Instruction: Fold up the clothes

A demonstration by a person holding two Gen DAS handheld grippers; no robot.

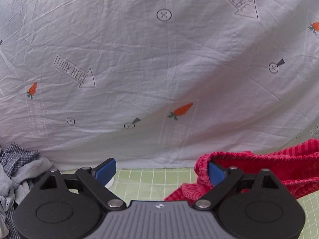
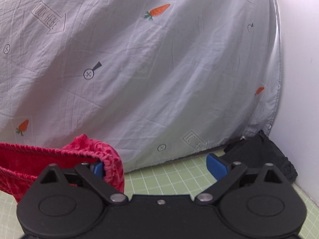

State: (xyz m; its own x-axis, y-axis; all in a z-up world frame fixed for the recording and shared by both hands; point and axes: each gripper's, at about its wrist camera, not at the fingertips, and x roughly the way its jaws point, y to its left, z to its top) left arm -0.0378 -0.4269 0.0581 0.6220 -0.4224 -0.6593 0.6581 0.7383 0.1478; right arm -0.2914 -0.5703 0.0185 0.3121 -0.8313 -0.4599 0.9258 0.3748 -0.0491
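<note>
Both tools stand wide apart, the left gripper (image 1: 161, 172) and right gripper (image 2: 155, 166) each with one blue pad seemingly tucked inside the red garment's (image 1: 259, 171) elastic waistband, above the green grid mat (image 2: 179, 179), with a carrot-print sheet (image 1: 159, 69) hanging behind.

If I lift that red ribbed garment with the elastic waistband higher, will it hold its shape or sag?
The red ribbed fleece garment will probably sag: it already droops between the open left gripper and open right gripper, each with one finger hooked inside. The gathered elastic waistband may stretch. It looks light and could slip off an unclamped finger.
</note>
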